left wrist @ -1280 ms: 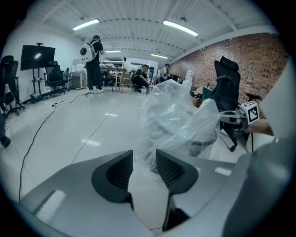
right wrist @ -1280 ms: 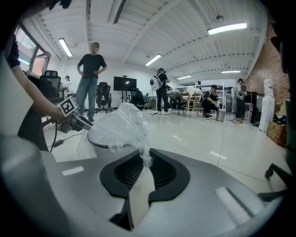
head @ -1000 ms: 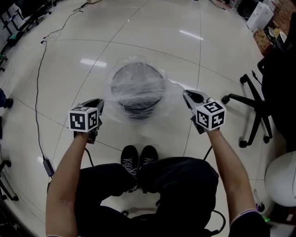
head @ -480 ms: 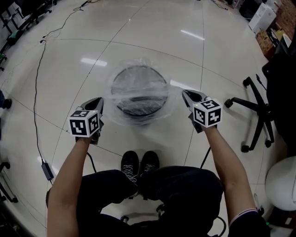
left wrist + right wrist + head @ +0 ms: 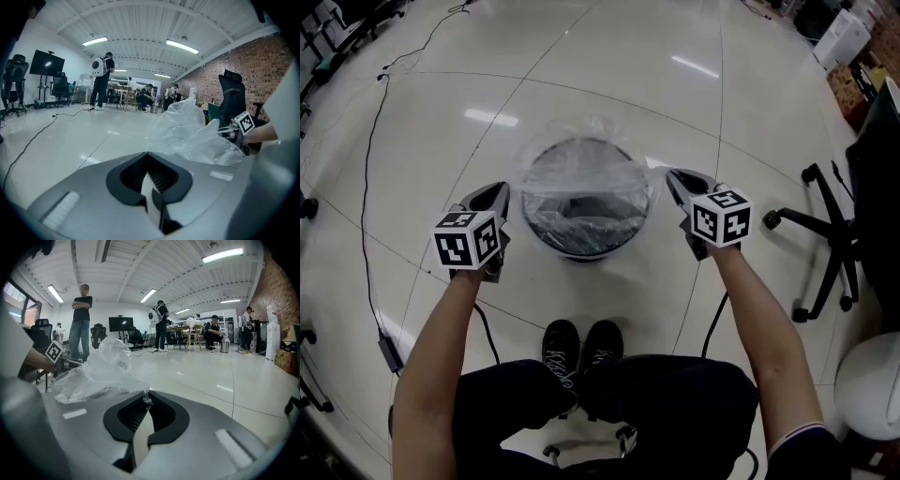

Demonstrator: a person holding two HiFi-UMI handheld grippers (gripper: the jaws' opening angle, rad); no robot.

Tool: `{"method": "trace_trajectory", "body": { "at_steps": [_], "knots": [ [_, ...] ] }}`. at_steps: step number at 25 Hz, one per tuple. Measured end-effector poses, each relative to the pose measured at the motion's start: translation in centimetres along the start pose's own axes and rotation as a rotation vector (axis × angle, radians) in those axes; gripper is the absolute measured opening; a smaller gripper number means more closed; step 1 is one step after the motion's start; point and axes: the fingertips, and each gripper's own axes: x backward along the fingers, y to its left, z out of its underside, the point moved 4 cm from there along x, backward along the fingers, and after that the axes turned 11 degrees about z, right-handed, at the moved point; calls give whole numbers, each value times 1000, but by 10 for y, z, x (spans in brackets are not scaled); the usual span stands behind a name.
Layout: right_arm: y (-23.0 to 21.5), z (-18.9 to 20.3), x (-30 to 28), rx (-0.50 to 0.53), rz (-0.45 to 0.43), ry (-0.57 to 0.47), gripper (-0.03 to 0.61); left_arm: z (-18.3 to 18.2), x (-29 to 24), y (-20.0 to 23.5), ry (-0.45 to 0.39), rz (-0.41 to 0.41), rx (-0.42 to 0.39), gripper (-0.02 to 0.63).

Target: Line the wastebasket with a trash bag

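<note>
Nearest, at the right gripper [image 5: 146,401]: jaws pressed together on a wisp of clear trash bag [image 5: 101,369], pinched right at the tips. At the left gripper [image 5: 149,157]: jaws likewise closed flat, with crumpled film rising just past the tips and to their right. Cannot tell whether any of it sits caught between the pads.

Just ahead of both tips and between them, from the head view: the wastebasket [image 5: 581,246], round, dark and upright on the tiled floor [image 5: 581,75]. Bag mouth stretched across its rim, body sagging inside, loose film bunched at the far edge. Looks partly seated, not yet tucked down all round.

Judging by looks: thin, very light, soft and slippery plastic. Likely to slide out of a shallow pinch, and to tear if dragged hard against the rim. Best taken at the open hem on opposite sides, then drawn outward and down over the rim.

Further out, beyond the right gripper and to its right: an office chair [image 5: 825,234]. Beyond the left gripper and to its left: a black cable [image 5: 367,169] trailing over the tiles.

Only in the head view: the basket itself, both forearms, and black shoes [image 5: 581,342] close behind the grippers. Only in the gripper views: the pinch itself, the opposite marker cube across the film, and far behind, people [image 5: 82,319] in a hall with strip lights.
</note>
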Motion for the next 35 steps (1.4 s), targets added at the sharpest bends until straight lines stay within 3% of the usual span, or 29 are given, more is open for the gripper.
{"method": "trace_trajectory", "body": {
  "at_steps": [11, 23, 35],
  "knots": [
    [4, -11, -46, -53, -83, 6, 3, -8, -39, 4, -15, 82, 44, 12],
    [25, 7, -93, -8, -153, 128, 2, 14, -71, 11, 107, 135, 50, 12],
    [26, 26, -106, -33, -200, 146, 2, 35, -80, 19, 131, 157, 136, 12]
  ]
}}
